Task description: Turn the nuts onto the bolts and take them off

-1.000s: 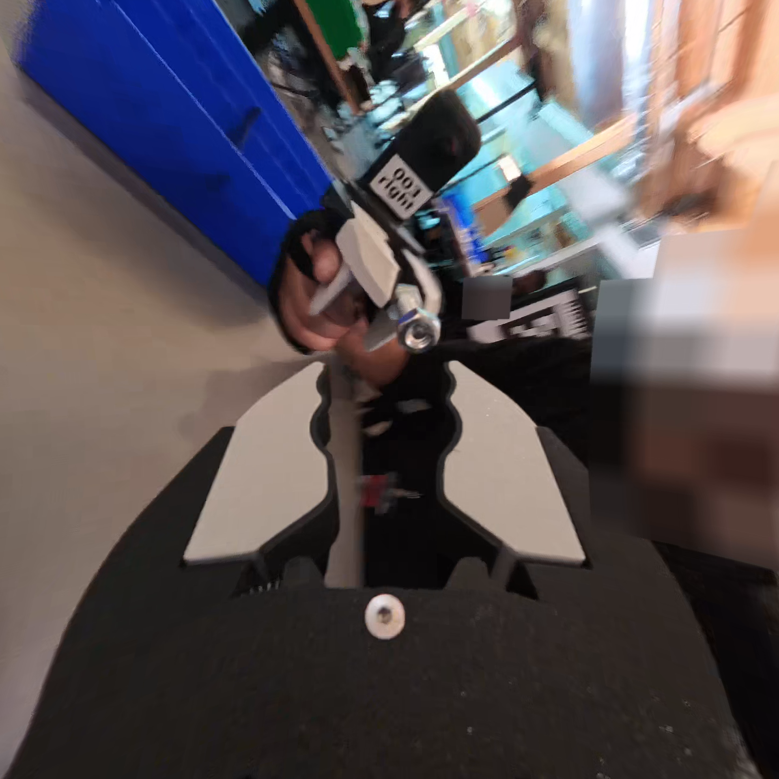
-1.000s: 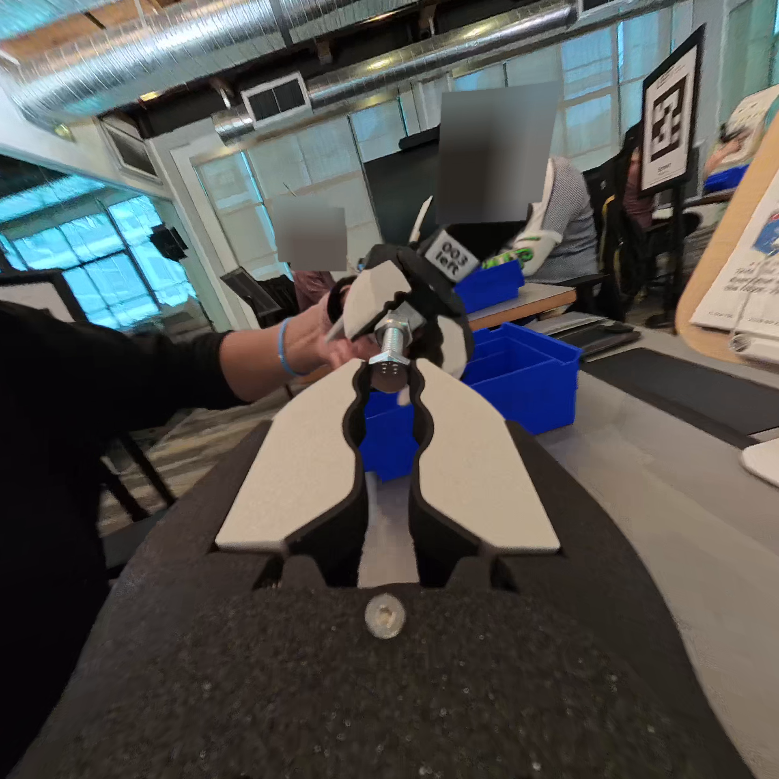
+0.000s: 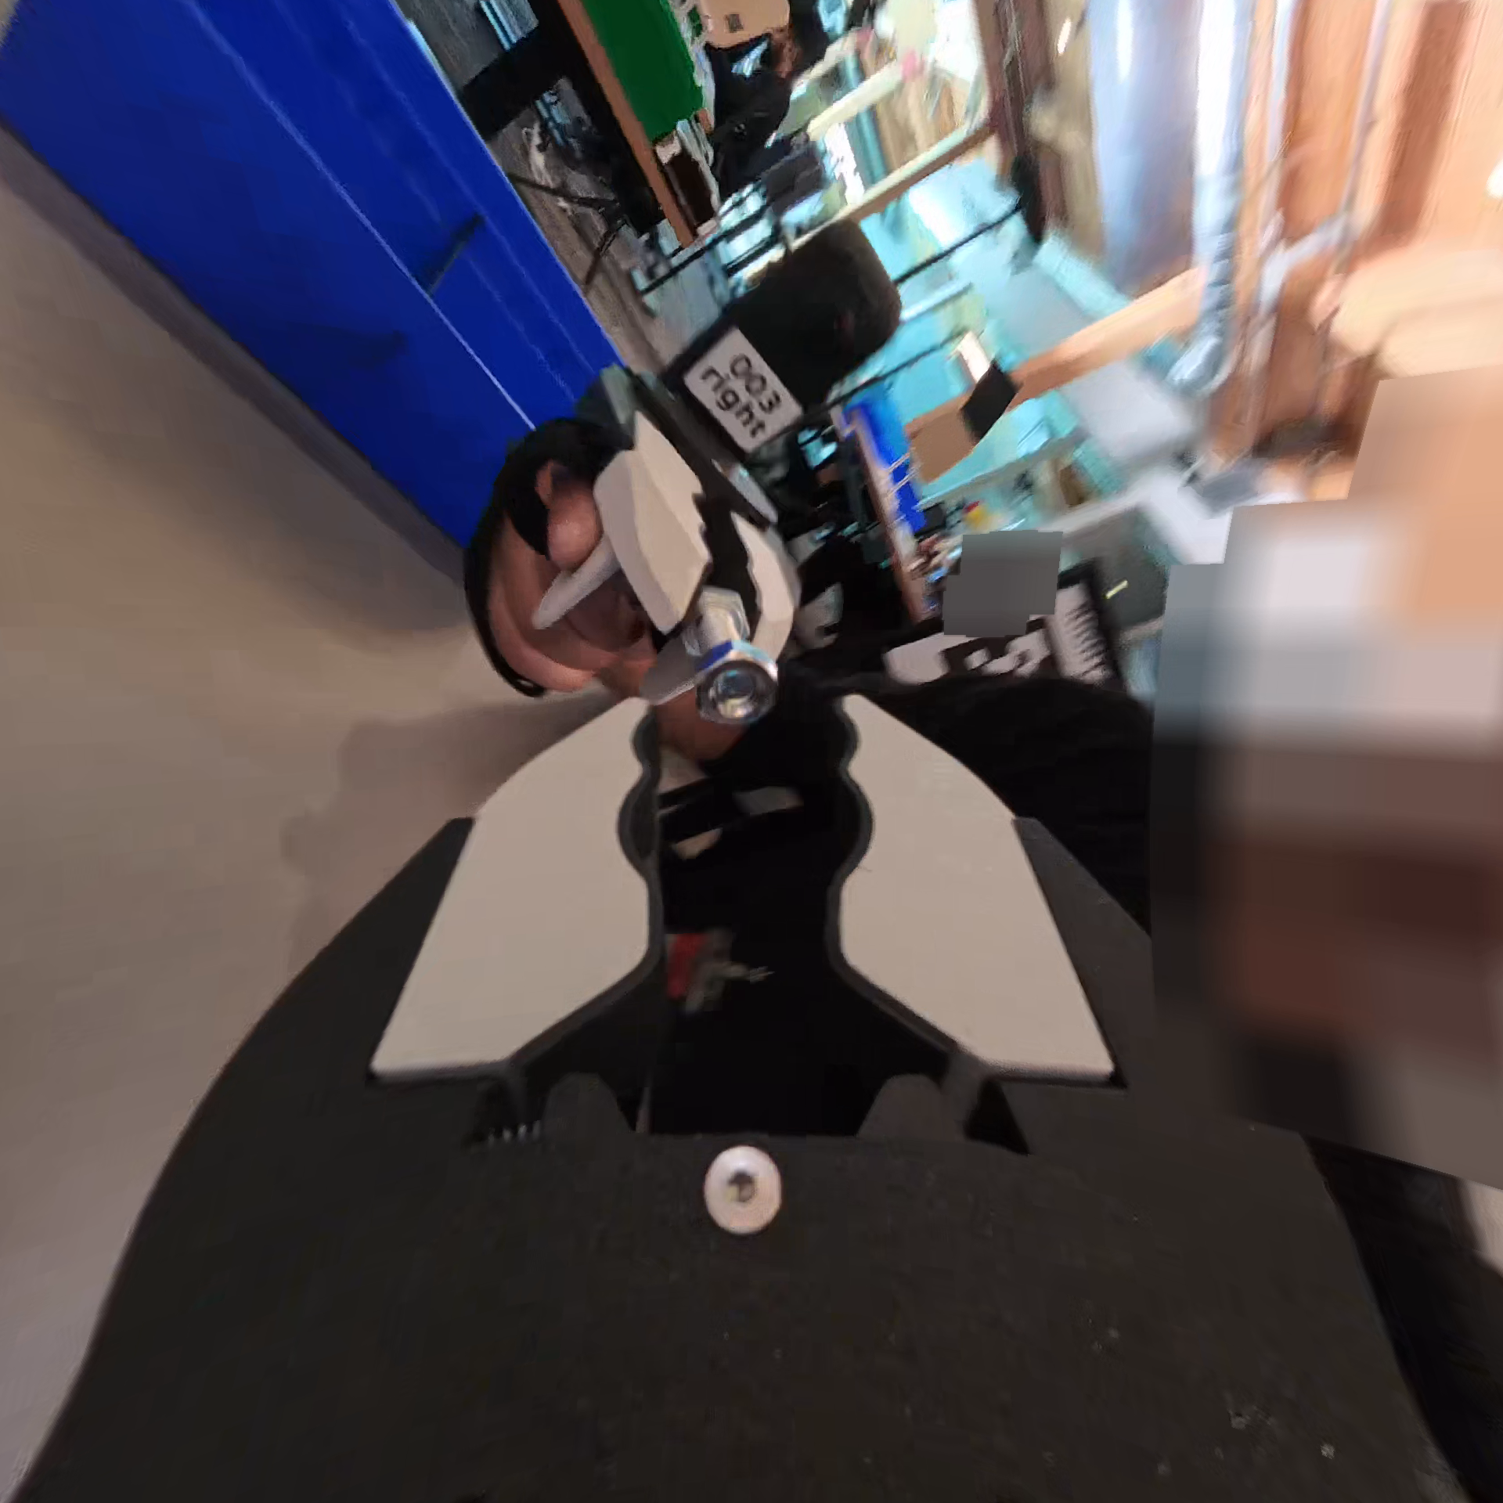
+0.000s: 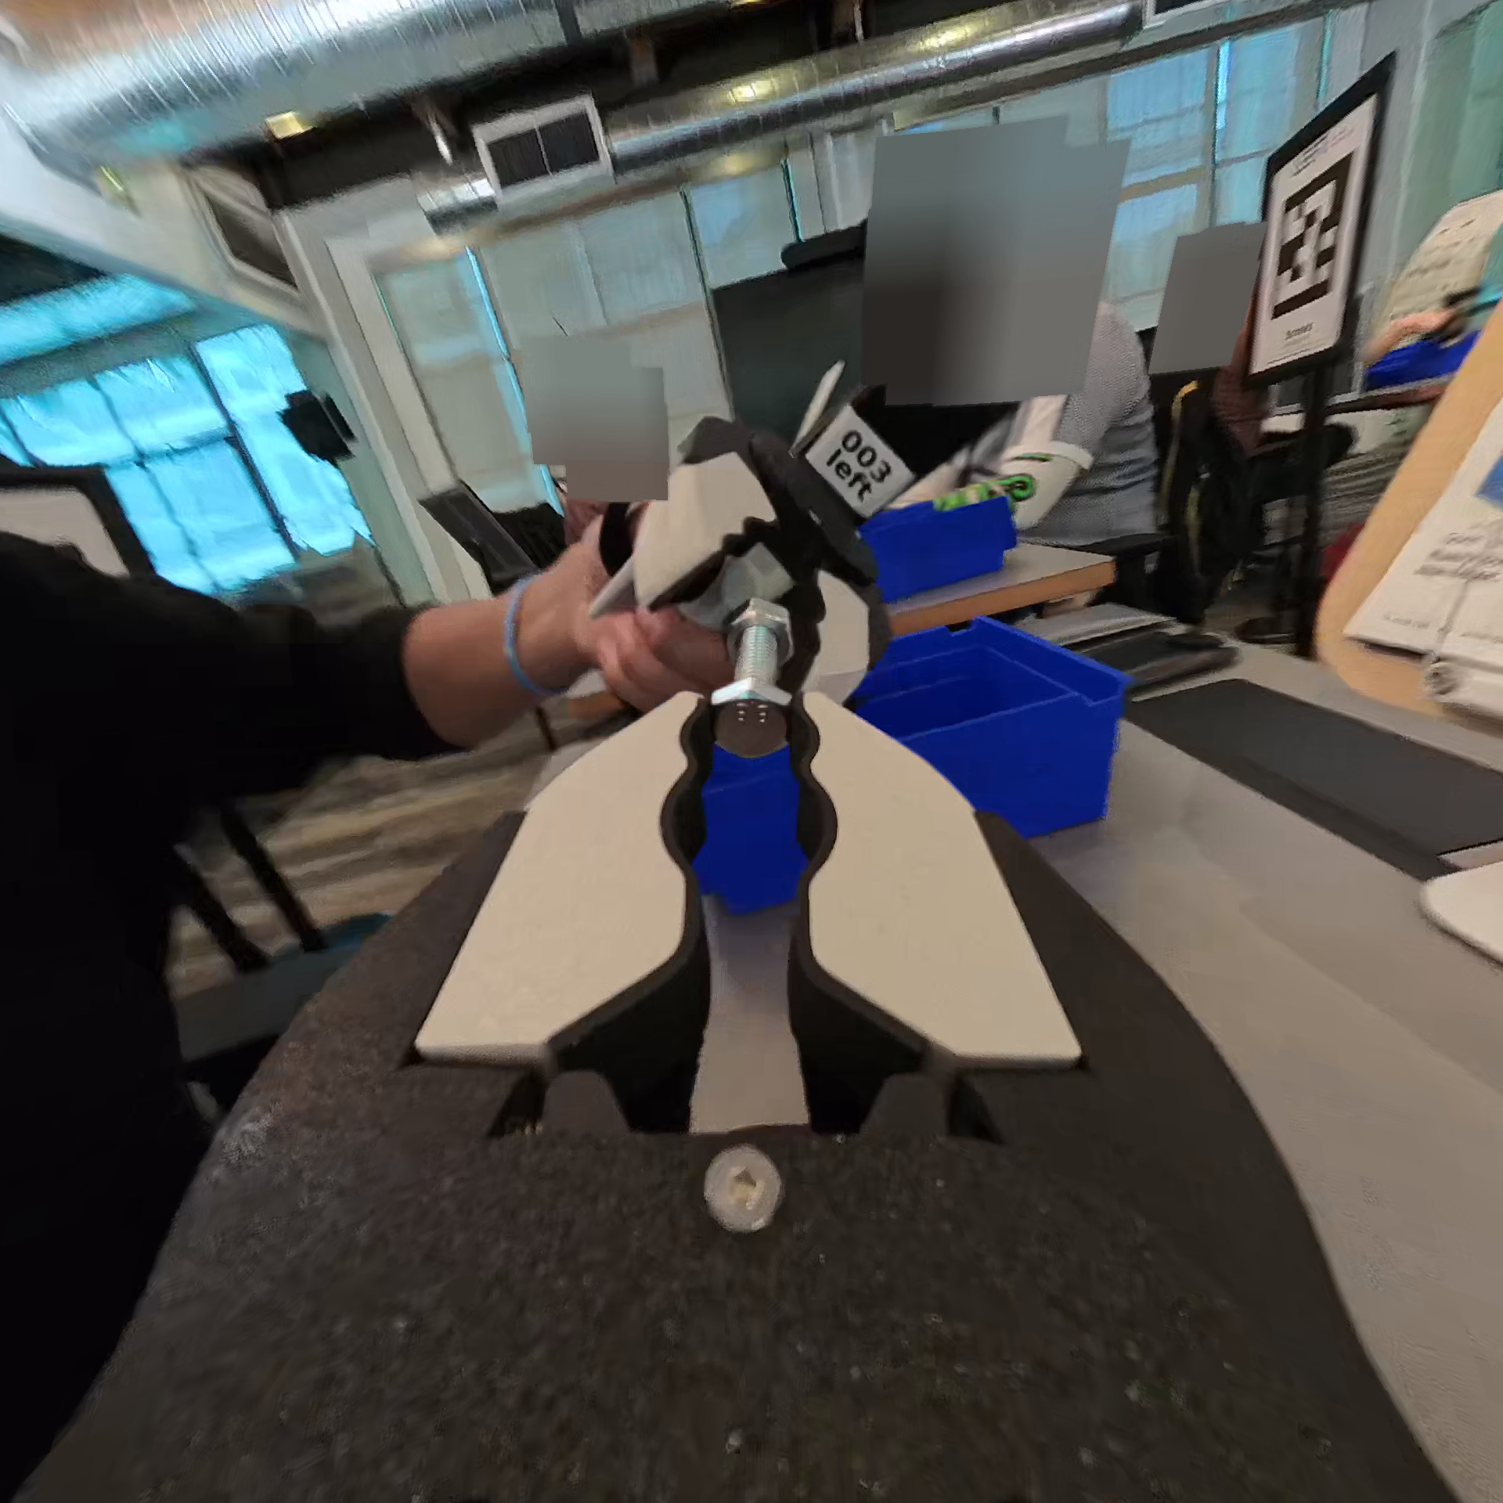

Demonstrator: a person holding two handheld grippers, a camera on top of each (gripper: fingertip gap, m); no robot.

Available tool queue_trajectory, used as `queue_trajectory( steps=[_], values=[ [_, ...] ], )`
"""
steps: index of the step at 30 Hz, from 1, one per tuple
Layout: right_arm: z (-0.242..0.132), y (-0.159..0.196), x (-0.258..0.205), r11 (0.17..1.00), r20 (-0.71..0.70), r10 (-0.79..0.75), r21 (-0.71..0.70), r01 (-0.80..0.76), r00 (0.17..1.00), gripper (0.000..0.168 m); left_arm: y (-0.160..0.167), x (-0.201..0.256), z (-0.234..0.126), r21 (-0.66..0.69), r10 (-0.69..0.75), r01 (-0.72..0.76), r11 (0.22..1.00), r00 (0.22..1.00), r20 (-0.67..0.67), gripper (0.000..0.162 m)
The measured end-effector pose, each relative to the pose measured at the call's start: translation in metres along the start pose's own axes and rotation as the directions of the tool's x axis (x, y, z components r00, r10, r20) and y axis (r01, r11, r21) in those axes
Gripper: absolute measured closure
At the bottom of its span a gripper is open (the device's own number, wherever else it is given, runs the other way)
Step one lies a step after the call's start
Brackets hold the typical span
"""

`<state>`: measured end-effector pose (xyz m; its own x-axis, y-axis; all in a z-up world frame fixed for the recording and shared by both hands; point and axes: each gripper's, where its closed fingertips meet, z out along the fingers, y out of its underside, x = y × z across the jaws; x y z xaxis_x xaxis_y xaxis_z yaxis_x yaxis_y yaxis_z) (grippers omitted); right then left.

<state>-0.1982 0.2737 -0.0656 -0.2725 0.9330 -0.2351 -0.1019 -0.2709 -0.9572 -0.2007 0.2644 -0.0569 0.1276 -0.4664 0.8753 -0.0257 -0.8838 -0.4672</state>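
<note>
The right gripper (image 4: pixel 750 716) is pinching the flat head of a shiny silver metal bolt (image 4: pixel 755 651). Its 2 pale grey fingers (image 4: pixel 585 878) are pressed in on the head from both sides. The bolt is up in the air, above the grey worktop (image 4: pixel 1220 935). Its screw part points away from the right gripper and toward the left gripper (image 3: pixel 744 724).

A silver six-sided metal nut (image 4: pixel 762 622) sits on the far end of the bolt. In the left wrist view the nut faces the camera, and the round tip of the bolt shows in its hole.

The left gripper is spread wide. Its 2 fingers stand well apart, and the nut is right at the gap between their tips. In the right wrist view the nut seems to sit between those 2 fingers, but I cannot tell if they touch it.

A person's hand (image 4: pixel 618 626) holds the left gripper. There is a thin blue band (image 4: pixel 512 634) on the wrist and a black sleeve (image 4: pixel 203 691) on the arm.

A blue plastic bin (image 4: pixel 992 732) stands on the worktop behind the bolt. Parts of the left wrist view are blurry.
</note>
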Motion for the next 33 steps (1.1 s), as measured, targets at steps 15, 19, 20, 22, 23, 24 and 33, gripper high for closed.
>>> queue_trajectory(
  steps=[15, 19, 20, 22, 23, 24, 33],
  values=[
    [0.007, 0.005, -0.015, 0.952, 0.229, 0.294, 0.022, -0.307, 0.928, 0.151, 0.008, -0.011, -0.001, -0.385, 0.845, -0.756, 0.529, 0.426, 0.324, 0.142],
    [0.006, 0.006, -0.008, 0.984, 0.123, 0.170, 0.027, -0.175, 0.978, 0.150, 0.004, -0.010, 0.002, -0.237, 0.628, -0.582, 0.778, 0.710, 0.318, 0.142],
    [0.006, 0.007, -0.006, 0.993, 0.083, 0.117, 0.020, -0.119, 0.990, 0.150, 0.003, -0.010, 0.003, -0.178, 0.521, -0.490, 0.853, 0.798, 0.302, 0.143],
    [0.004, 0.008, 0.001, 1.000, -0.007, 0.012, -0.002, -0.012, 1.000, 0.151, -0.002, -0.012, 0.005, -0.057, 0.286, -0.281, 0.958, 0.921, 0.264, 0.143],
    [0.002, 0.009, 0.005, 0.999, -0.047, -0.037, -0.018, 0.037, 0.998, 0.151, -0.004, -0.014, 0.006, 0.010, 0.137, -0.144, 0.990, 0.963, 0.232, 0.143],
    [0.000, 0.008, 0.008, 0.997, -0.073, -0.075, -0.024, 0.073, 0.994, 0.151, -0.006, -0.015, 0.007, 0.077, -0.031, 0.018, 0.997, 0.985, 0.170, 0.143],
    [-0.005, 0.001, 0.010, 0.983, 0.058, 0.170, 0.056, -0.174, 0.984, 0.150, -0.002, -0.016, 0.002, -0.102, 0.411, -0.398, 0.912, 0.873, 0.264, 0.108]
  ],
)
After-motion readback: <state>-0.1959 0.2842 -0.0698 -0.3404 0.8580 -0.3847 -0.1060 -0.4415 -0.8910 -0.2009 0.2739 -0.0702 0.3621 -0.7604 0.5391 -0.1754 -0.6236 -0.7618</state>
